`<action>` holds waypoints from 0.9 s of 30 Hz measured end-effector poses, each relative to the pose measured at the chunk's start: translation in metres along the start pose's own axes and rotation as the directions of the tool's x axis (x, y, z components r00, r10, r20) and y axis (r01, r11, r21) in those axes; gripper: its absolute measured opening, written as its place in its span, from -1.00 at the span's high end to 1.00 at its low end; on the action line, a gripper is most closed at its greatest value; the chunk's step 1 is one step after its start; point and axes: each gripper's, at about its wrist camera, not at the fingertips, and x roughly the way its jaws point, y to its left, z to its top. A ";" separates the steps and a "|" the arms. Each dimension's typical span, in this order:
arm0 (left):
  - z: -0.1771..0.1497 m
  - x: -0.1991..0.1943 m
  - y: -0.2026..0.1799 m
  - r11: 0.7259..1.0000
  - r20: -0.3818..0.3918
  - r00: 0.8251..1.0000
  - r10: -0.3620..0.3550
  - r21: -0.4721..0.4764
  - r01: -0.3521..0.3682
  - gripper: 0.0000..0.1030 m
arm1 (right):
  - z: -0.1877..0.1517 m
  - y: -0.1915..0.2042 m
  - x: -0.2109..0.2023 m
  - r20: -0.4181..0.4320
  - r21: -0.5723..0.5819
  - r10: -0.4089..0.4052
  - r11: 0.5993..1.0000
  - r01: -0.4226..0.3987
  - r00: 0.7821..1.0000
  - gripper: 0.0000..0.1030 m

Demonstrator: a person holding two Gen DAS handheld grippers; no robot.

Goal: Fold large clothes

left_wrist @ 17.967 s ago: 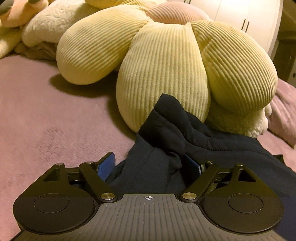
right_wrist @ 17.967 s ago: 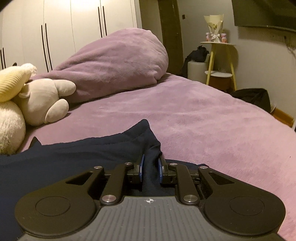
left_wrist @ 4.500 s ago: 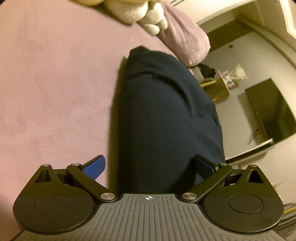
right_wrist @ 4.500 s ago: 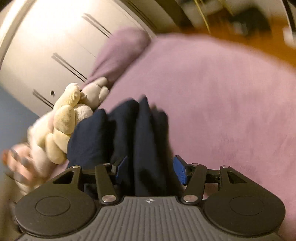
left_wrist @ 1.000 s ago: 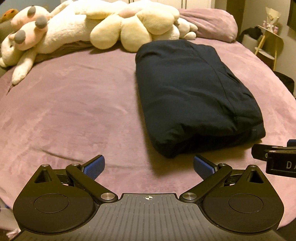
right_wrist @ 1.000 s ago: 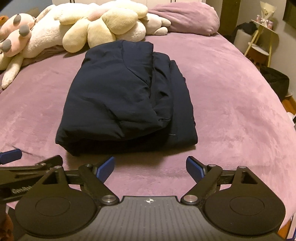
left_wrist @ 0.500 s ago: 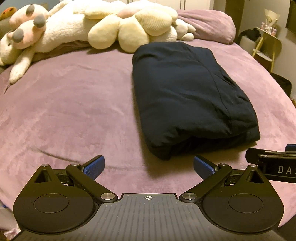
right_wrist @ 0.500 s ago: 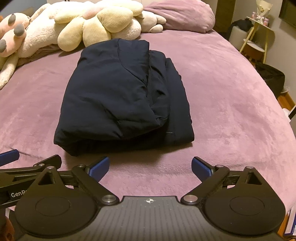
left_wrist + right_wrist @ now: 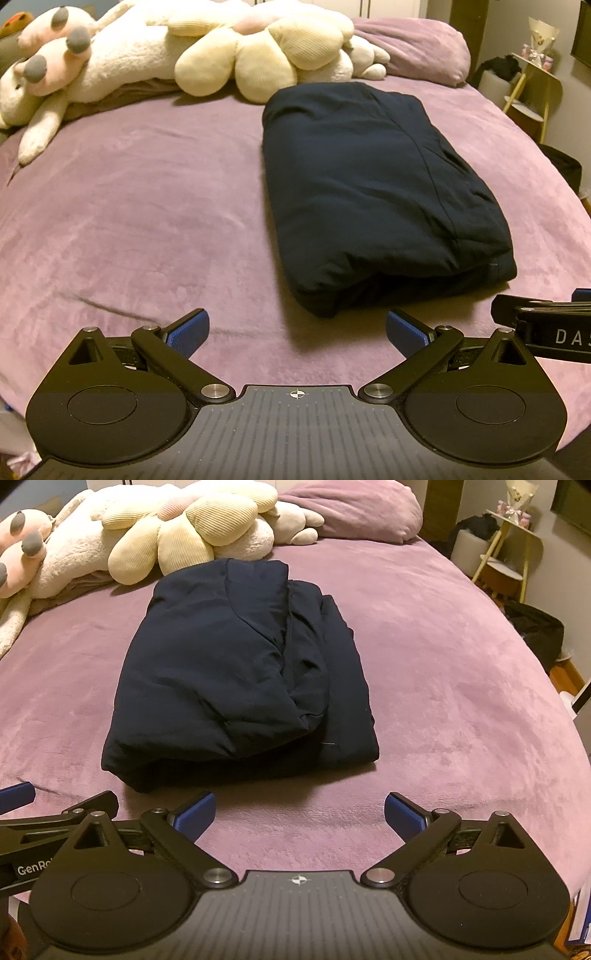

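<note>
Lying along the far left of the purple bed [image 9: 129, 221] are soft plush animals [image 9: 74, 74], next to a yellow flower pillow [image 9: 258, 55]. Near the front edge, the left gripper [image 9: 297, 328] has its fingers wide apart, holding nothing. A dark blue folded garment [image 9: 236, 672] sits in the middle of the bed. The right gripper [image 9: 299, 810] is also spread wide, touching nothing.

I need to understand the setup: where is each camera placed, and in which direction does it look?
Left wrist: on the left gripper, facing the navy garment on the bed; its open fingers show.
Right wrist: on the right gripper, facing the same garment; open fingers show.
Shared: garment, bed, flower cushion.
</note>
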 end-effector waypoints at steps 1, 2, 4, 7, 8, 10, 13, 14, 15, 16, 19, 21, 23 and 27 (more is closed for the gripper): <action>0.000 0.000 0.000 1.000 0.000 1.000 0.000 -0.001 0.000 -1.00 | 0.000 0.000 0.000 0.001 0.000 0.001 1.000 -0.001 1.000 -0.92; 0.000 0.000 0.000 1.000 0.000 1.000 0.000 -0.001 0.000 -1.00 | 0.000 0.000 0.000 0.001 0.000 0.001 1.000 -0.001 1.000 -0.92; 0.000 0.000 0.000 1.000 0.000 1.000 0.001 -0.001 -0.001 -1.00 | 0.000 0.000 0.000 0.001 0.003 0.001 1.000 -0.001 1.000 -0.93; 0.000 0.000 0.000 1.000 -0.001 1.000 0.001 -0.001 -0.001 -1.00 | 0.000 -0.001 0.000 0.000 0.007 0.000 1.000 0.000 1.000 -0.93; 0.000 0.000 -0.001 1.000 -0.002 1.000 0.002 -0.002 -0.002 -1.00 | 0.000 -0.001 0.000 0.002 0.008 0.000 1.000 0.000 1.000 -0.93; -0.001 0.001 -0.001 1.000 -0.003 1.000 0.000 -0.001 0.000 -1.00 | 0.000 -0.001 0.000 0.002 0.009 -0.002 1.000 0.002 1.000 -0.93; -0.002 0.001 -0.001 1.000 -0.008 1.000 0.000 -0.002 0.000 -1.00 | 0.000 -0.001 0.000 0.002 0.009 -0.003 1.000 0.003 1.000 -0.94; -0.003 0.002 -0.001 1.000 -0.009 1.000 0.001 -0.002 -0.001 -1.00 | -0.001 -0.001 0.000 0.002 0.008 -0.002 1.000 0.002 1.000 -0.94; -0.003 0.002 -0.001 1.000 -0.009 1.000 0.001 -0.002 -0.001 -1.00 | -0.001 -0.001 0.000 0.001 0.009 -0.003 1.000 0.002 1.000 -0.94; -0.003 0.002 -0.001 1.000 -0.008 1.000 0.001 -0.002 -0.001 -1.00 | -0.001 -0.002 0.000 0.000 0.009 -0.003 1.000 0.003 1.000 -0.94; -0.003 0.002 -0.001 1.000 -0.009 1.000 0.003 -0.001 -0.003 -1.00 | -0.001 -0.002 0.000 0.000 0.009 -0.002 1.000 0.002 1.000 -0.94; -0.003 0.002 -0.001 1.000 -0.010 1.000 0.003 -0.002 -0.003 -1.00 | -0.001 -0.002 0.000 0.001 0.010 0.000 1.000 0.000 1.000 -0.94; -0.003 0.002 -0.001 1.000 -0.012 1.000 0.003 -0.004 -0.003 -1.00 | -0.001 -0.002 0.000 0.003 0.010 0.002 1.000 -0.002 1.000 -0.95; -0.002 0.002 -0.002 1.000 -0.013 1.000 0.004 -0.003 -0.004 -1.00 | -0.001 -0.002 0.001 0.003 0.010 -0.002 1.000 0.002 1.000 -0.95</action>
